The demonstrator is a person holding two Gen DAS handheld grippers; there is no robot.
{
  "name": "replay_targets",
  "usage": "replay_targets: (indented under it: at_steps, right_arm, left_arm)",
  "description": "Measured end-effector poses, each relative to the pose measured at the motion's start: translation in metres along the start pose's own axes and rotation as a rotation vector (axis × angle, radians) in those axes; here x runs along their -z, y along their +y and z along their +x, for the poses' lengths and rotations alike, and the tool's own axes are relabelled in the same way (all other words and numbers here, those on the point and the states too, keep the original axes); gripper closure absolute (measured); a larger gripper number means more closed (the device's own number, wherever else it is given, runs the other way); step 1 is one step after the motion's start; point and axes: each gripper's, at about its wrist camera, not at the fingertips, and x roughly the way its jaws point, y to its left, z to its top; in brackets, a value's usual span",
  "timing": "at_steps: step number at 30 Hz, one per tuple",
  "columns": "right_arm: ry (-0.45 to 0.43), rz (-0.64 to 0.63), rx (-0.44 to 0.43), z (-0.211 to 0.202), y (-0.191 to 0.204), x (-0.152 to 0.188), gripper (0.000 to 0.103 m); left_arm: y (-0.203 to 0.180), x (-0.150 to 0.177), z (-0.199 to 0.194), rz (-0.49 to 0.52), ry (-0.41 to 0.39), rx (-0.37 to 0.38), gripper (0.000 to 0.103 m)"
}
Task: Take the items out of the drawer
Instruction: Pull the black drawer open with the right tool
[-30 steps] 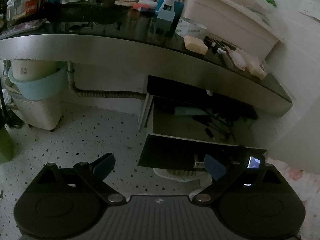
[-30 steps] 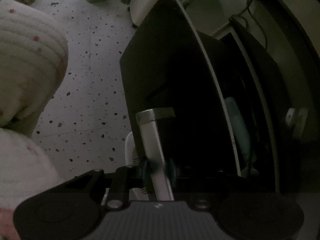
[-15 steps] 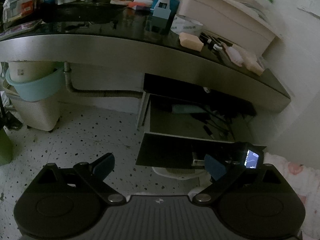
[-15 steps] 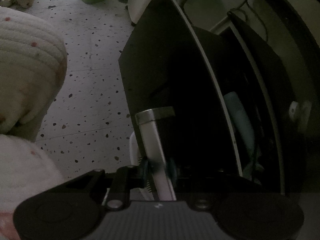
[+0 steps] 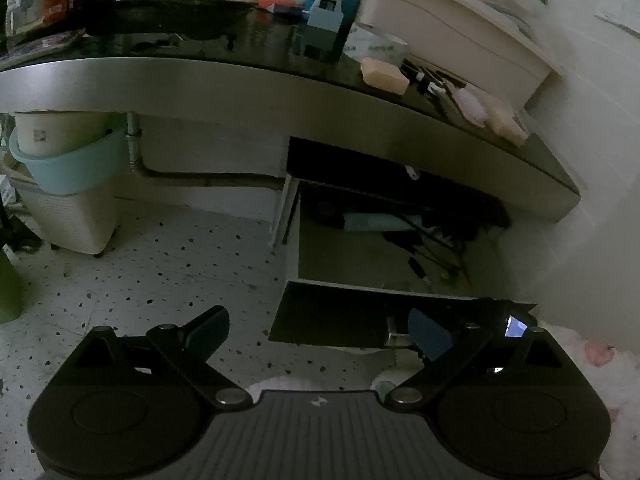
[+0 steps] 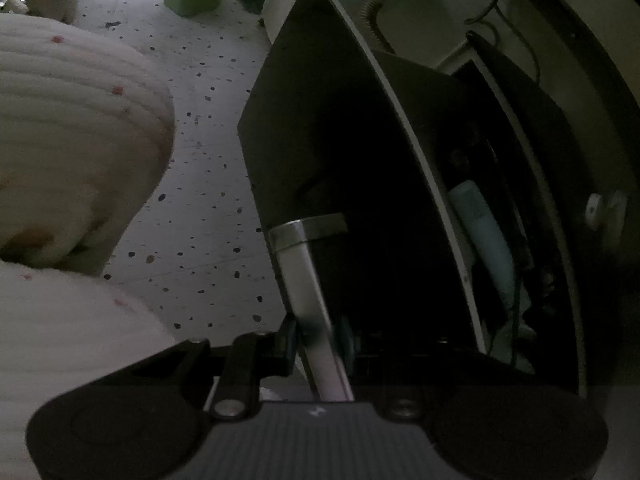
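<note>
Far left: pale blue basin [image 5: 66,168] stacked on a white ribbed bin [image 5: 72,216], standing on the speckled floor [image 5: 180,272] under the tabletop [image 5: 240,80]; grey drain pipe [image 5: 200,179] running beside them.

Left tongs [image 5: 320,330]: spread wide, holding nothing, hovering over the floor before the drawer [image 5: 360,256]. Judged kept free to reach in while the other tool holds the drawer out.

Centre: drawer pulled out below the tabletop, its dark front panel [image 5: 332,316] nearest the camera. Contents: pale teal tube [image 5: 376,222] toward the back, with a tangle of dark cables and small tools [image 5: 436,248] to its right; individual pieces too dim to name.

Right tongs [image 6: 318,340]: closed on the metal drawer handle [image 6: 308,280], presumably to keep the drawer extended. In the right wrist view the teal tube [image 6: 484,240] lies just behind the front panel's inner side.

Obstructions: overhanging tabletop edge shadows the drawer; cables may snag on a lifted item. Tabletop above carries a beige soap bar [image 5: 384,76], bottles [image 5: 332,20] and a cream tub [image 5: 452,40].
</note>
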Motion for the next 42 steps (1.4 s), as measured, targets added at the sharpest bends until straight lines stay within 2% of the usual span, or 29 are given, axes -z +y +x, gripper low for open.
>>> replay_targets:
  at_steps: [4, 27, 42]
  right_arm:
    - [0.005, 0.002, -0.022, -0.005, 0.004, 0.001, 0.080]
    - [0.002, 0.068, -0.021, -0.023, 0.030, 0.006, 0.079]
    - [-0.003, 0.079, -0.023, -0.021, 0.025, 0.006, 0.078]
  left_arm:
    - [0.001, 0.002, 0.000, -0.002, 0.004, 0.004, 0.005]
    - [0.000, 0.004, 0.008, 0.017, 0.035, 0.005, 0.005]
    - [-0.008, 0.002, 0.013, 0.045, 0.056, 0.005, 0.005]
